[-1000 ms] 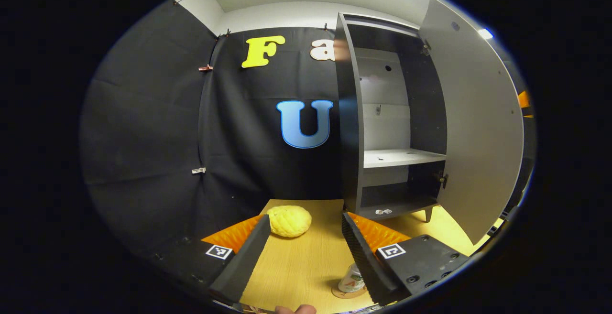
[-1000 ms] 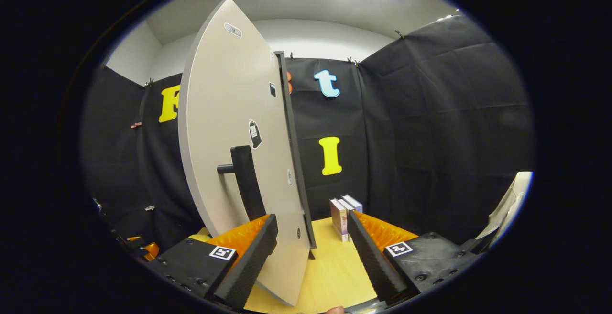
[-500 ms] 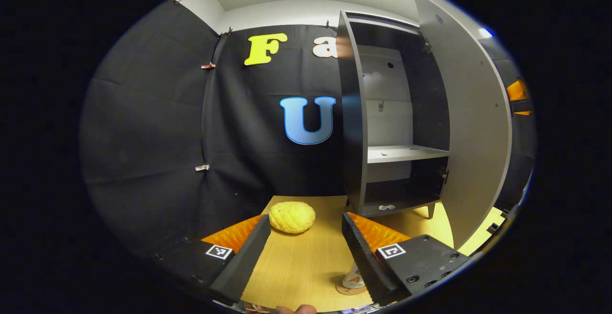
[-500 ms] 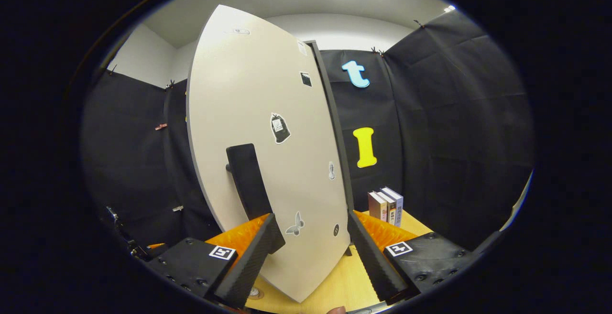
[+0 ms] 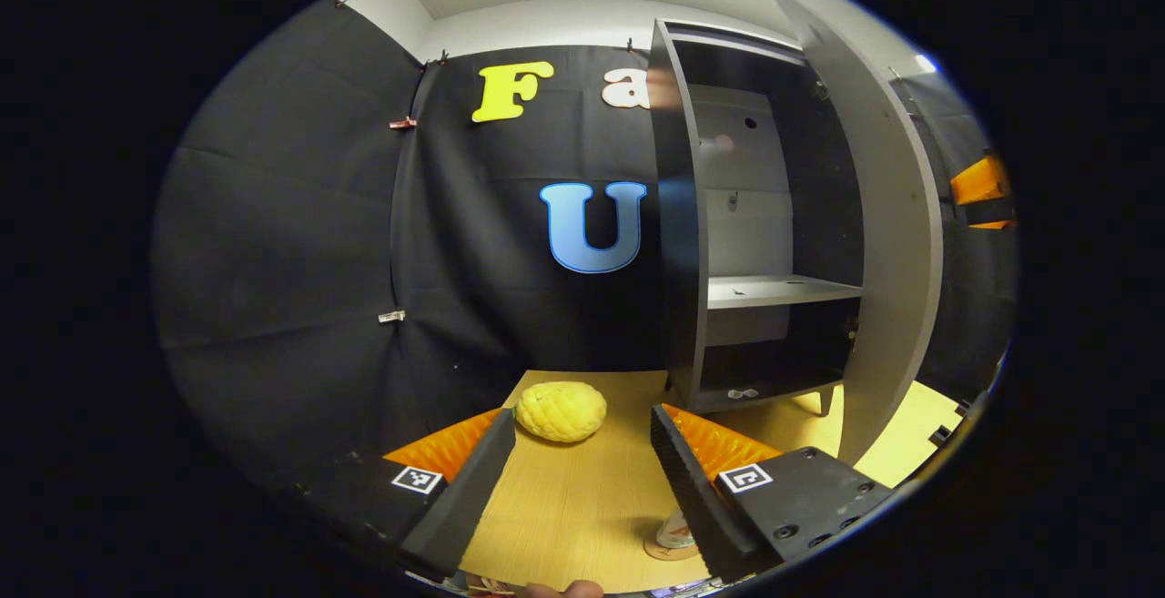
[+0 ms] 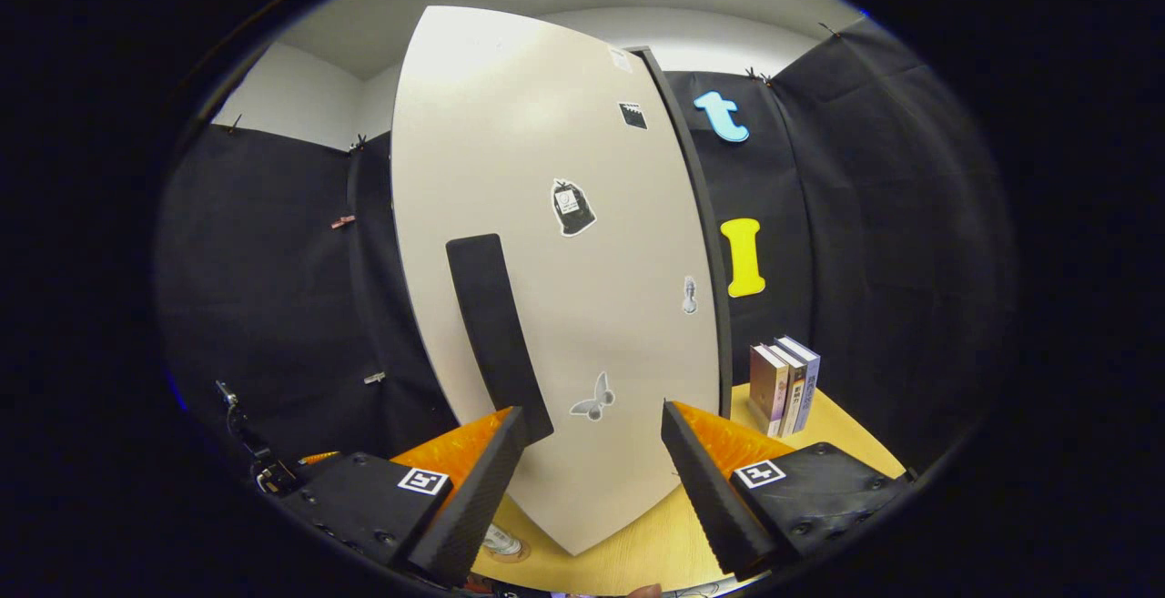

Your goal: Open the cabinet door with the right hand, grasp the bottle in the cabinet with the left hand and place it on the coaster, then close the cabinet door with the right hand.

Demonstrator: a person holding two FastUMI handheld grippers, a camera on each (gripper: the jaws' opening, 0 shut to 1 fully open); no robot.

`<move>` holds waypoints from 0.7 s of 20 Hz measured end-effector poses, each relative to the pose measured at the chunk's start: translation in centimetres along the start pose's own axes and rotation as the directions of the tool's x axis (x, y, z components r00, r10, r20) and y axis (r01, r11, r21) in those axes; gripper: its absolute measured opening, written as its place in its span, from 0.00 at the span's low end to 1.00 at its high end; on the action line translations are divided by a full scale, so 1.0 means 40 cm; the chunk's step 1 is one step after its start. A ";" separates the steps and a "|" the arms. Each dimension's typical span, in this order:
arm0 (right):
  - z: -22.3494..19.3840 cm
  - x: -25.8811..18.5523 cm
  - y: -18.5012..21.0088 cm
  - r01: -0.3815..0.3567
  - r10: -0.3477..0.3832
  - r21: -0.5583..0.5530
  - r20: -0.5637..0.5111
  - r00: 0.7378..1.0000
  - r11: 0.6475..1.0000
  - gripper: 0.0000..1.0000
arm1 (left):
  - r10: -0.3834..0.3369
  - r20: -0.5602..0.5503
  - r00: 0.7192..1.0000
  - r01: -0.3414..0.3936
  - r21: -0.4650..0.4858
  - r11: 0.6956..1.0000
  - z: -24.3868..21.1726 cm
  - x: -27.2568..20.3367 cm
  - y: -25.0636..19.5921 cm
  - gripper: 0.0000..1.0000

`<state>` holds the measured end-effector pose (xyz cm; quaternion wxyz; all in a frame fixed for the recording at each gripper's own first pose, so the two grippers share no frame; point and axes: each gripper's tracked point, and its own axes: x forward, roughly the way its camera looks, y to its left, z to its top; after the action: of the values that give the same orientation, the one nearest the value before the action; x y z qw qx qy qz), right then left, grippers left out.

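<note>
In the left gripper view, the left gripper [image 5: 582,457] hangs over the wooden table [image 5: 573,507] with its fingers spread wide and nothing between them. Just beside its right finger, low in the view, the bottle [image 5: 675,530] stands upright on the round coaster [image 5: 669,550], its long axis vertical; the finger covers most of it, so only its lower part and a strip of label can be made out. Past the fingertips a yellow knobbly fruit-shaped object [image 5: 561,410] lies on the table near the black cloth wall. To the right stands the dark cabinet [image 5: 678,243], its interior open to the camera, with a pale shelf [image 5: 778,288] across the middle. Small items on the cabinet floor are too small to tell. The pale cabinet door [image 5: 896,243] stands partly swung out, seen nearly edge-on.

In the right gripper view, the right gripper [image 6: 592,452] is likewise spread apart and grips nothing. The cabinet door [image 6: 564,288] faces it close ahead, its outer side bearing a long dark handle [image 6: 496,329] that runs top to bottom, its lower end just beside the left finger; whether they touch cannot be told. A few small stickers dot the door. The bottle [image 6: 501,541] shows as a sliver below that finger, mostly cut off. Three upright books [image 6: 785,384] stand on the table right of the door.
</note>
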<state>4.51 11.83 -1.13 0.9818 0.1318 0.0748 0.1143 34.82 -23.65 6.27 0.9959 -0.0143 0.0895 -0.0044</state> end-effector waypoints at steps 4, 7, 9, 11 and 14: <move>-0.004 0.009 -0.010 0.012 -0.012 0.004 -0.002 1.000 1.000 0.98 | 0.004 -0.004 1.000 -0.004 0.002 1.000 0.001 0.002 0.002 0.94; -0.010 0.011 -0.033 0.034 -0.034 -0.017 -0.004 0.999 0.999 0.98 | 0.004 -0.008 1.000 -0.004 0.002 1.000 0.003 0.006 0.002 0.94; -0.020 0.009 -0.049 0.053 -0.053 -0.037 -0.006 0.999 0.998 0.98 | 0.004 -0.006 1.000 -0.004 -0.002 1.000 0.008 0.006 0.000 0.95; -0.029 0.006 -0.063 0.068 -0.068 -0.048 -0.006 0.998 0.997 0.98 | 0.005 -0.003 1.000 -0.005 -0.008 1.000 0.019 0.005 -0.002 0.94; -0.035 0.001 -0.079 0.087 -0.087 -0.065 -0.001 0.996 0.994 0.98 | 0.001 0.000 1.000 -0.001 -0.013 1.000 0.041 0.011 -0.010 0.94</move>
<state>4.93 9.21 -3.34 0.9895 0.0965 0.0785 0.0740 35.54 -24.01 7.82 0.9958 -0.0206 0.0894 -0.0031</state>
